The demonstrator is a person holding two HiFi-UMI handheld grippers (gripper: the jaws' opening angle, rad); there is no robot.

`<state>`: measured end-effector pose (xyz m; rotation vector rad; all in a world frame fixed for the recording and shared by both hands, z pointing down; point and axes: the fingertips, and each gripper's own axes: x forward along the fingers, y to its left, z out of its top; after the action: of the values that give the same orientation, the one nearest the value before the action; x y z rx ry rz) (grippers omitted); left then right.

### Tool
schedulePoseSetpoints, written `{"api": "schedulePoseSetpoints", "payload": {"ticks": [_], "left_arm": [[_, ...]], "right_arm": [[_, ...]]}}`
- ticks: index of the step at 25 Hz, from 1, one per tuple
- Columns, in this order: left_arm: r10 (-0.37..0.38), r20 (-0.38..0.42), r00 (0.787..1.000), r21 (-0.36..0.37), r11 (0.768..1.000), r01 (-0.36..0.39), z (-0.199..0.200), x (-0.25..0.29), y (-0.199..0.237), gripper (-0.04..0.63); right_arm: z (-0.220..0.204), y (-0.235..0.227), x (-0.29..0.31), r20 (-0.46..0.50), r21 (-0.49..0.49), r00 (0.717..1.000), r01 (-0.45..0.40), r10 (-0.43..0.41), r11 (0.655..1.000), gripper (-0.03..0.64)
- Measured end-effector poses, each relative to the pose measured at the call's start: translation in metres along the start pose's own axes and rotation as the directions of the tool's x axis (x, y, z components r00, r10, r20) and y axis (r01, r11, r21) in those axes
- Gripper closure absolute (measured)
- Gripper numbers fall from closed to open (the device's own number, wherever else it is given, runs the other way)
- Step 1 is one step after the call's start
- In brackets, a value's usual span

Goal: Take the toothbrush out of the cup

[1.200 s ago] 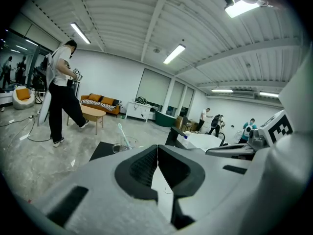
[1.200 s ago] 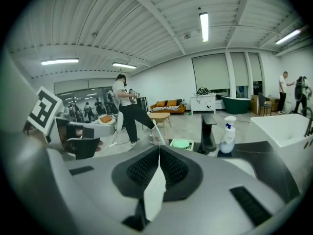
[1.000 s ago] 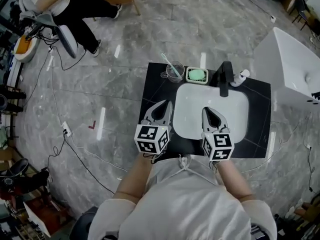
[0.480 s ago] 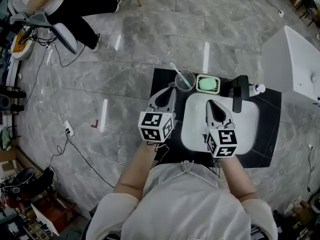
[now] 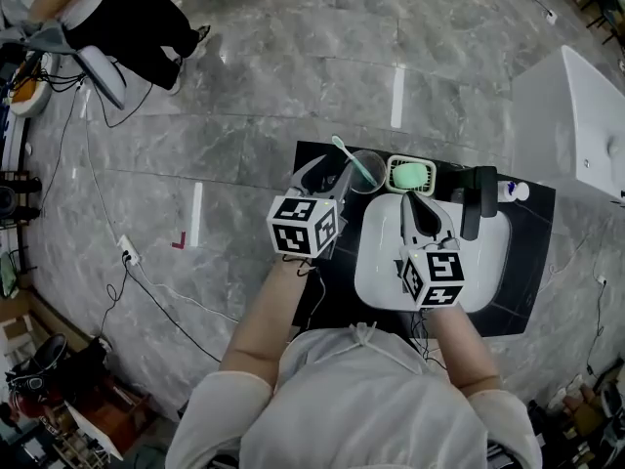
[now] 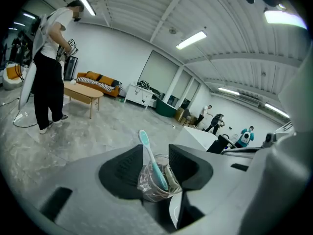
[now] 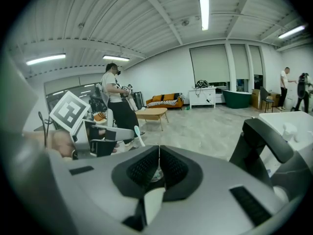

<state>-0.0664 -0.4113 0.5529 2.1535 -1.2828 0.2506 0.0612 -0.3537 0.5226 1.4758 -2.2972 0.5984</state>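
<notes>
A clear plastic cup point(image 5: 365, 171) stands on the black counter point(image 5: 327, 296) left of the sink, with a teal toothbrush point(image 5: 345, 152) leaning out of it to the left. My left gripper point(image 5: 330, 176) is right beside the cup and its jaws are opening. In the left gripper view the cup point(image 6: 156, 182) and the toothbrush point(image 6: 150, 158) sit in the gap of the left gripper point(image 6: 155, 148), and the pads do not visibly press on them. My right gripper point(image 5: 422, 213) hovers over the sink, shut and empty point(image 7: 157, 166).
A white sink basin point(image 5: 488, 262) is set in the counter, with a black faucet point(image 5: 473, 198), a green soap dish point(image 5: 410, 175) and a small white bottle point(image 5: 516, 191) behind it. A white fixture point(image 5: 586, 130) stands at the right. A person point(image 5: 127, 22) sits far left; cables lie on the floor.
Both grippers have moved forward along the counter. The left one has come up to the cup and its jaws have spread apart. The right one stays shut.
</notes>
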Motion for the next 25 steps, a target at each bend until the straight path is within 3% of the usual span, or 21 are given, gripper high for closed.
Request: {"api": "schedulePoseSetpoints", "payload": {"ticks": [7, 14, 19, 25], "left_arm": [[-0.01, -0.089, 0.996, -0.01, 1.0, 0.009, -0.018, 0.03, 0.014, 0.42], [-0.022, -0.112, 0.993, 0.004, 1.0, 0.022, -0.02, 0.04, 0.014, 0.422], [-0.024, -0.105, 0.994, 0.012, 1.0, 0.026, -0.017, 0.041, 0.015, 0.509], [-0.034, -0.092, 0.995, -0.003, 0.999, 0.034, -0.015, 0.04, 0.009, 0.538]], "right_arm": [[-0.005, -0.007, 0.022, -0.027, 0.016, 1.0, 0.006, -0.006, 1.0, 0.589], [-0.012, -0.007, 0.028, -0.054, 0.038, 0.998, 0.016, -0.014, 0.999, 0.589], [-0.019, -0.009, 0.029, -0.071, 0.048, 0.997, 0.025, -0.022, 0.999, 0.589], [-0.024, -0.013, 0.025, -0.079, 0.057, 0.997, 0.03, -0.025, 0.998, 0.589]]}}
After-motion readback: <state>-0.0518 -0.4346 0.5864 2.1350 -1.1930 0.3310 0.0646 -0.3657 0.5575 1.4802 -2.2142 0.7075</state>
